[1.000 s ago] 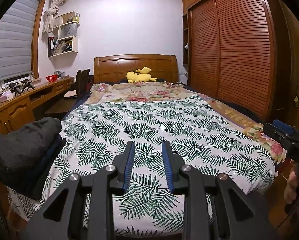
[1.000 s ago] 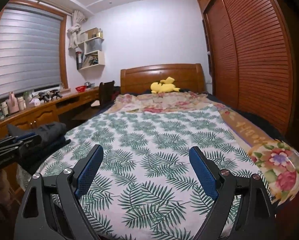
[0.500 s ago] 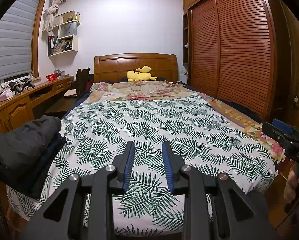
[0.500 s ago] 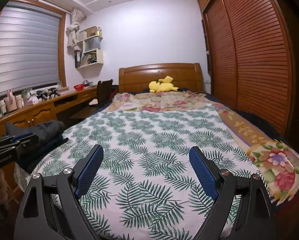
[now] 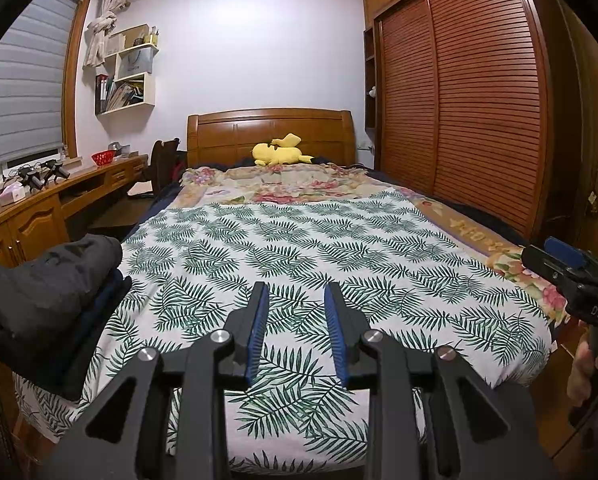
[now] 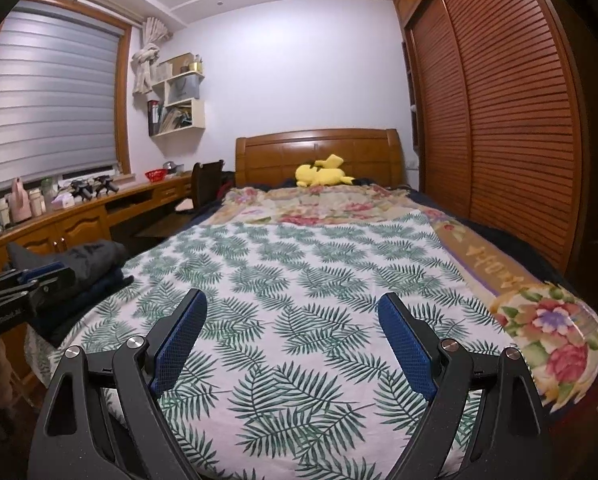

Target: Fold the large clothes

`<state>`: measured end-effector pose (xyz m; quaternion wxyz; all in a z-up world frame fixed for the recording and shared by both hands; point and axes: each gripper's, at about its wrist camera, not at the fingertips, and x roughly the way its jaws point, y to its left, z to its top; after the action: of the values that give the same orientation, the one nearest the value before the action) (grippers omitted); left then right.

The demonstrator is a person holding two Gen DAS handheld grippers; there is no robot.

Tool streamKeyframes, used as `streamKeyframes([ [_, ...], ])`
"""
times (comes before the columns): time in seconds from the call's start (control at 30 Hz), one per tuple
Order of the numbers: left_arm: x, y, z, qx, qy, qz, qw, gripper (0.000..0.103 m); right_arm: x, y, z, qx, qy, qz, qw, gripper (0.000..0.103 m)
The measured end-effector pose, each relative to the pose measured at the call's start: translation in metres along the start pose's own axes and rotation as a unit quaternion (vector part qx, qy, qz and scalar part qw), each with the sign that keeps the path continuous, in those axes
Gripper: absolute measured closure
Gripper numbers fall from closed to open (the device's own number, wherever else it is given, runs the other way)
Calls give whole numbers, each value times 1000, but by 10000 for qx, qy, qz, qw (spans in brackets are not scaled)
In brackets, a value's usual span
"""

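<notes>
1. The left gripper (image 5: 295, 312) hung above the foot of the bed with its jaws narrowly parted. A clear gap showed between the blue pads (image 5: 256, 334), and only the leaf-print sheet (image 5: 339, 248) could be seen through it.
2. It held nothing, and its fingertips touched no cloth.
3. The right gripper (image 6: 291, 320) hung over the same end of the bed with its jaws spread wide and its blue pads (image 6: 407, 344) well apart.
4. Nothing lay between those jaws, and they were closed on no object.
5. Each tool appeared in the other's view: the right one at the right edge of the left camera, with part of a hand (image 5: 579, 372) on its grip, and the left one at the left edge of the right camera.
6. The clothes to be folded were a dark pile (image 5: 47, 292) on the left near corner of the bed: a grey garment on top of a navy one.
7. The pile (image 6: 87, 268) lay well to the left of the left gripper and touched neither tool.
8. The leaf-print sheet lay flat over the near part of the bed, with a floral blanket (image 6: 331, 204) beyond it and a yellow plush toy (image 6: 323, 174) by the wooden headboard (image 6: 319, 152).
</notes>
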<state>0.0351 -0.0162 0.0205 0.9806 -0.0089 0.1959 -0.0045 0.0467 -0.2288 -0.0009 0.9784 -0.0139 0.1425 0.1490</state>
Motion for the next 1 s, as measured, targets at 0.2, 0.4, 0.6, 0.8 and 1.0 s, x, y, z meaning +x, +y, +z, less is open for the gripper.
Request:
streamKeyframes([
  [0.2,0,-2,2,1,-7,0,10000,75,0,0,0,3,-2,9,10000,14],
  [0.4,0,-1,2,-18,13,-1,10000,75,0,0,0,2,-4,7,10000,14],
  [0.6,1,-1,3,-16,6,9,10000,75,0,1,0,-6,-6,3,10000,14],
  [0.8,1,0,3,-26,0,0,10000,75,1,0,0,-4,-12,7,10000,14],
  [1.0,0,0,3,-39,-17,10,10000,75,1,0,0,-13,-13,8,10000,14],
])
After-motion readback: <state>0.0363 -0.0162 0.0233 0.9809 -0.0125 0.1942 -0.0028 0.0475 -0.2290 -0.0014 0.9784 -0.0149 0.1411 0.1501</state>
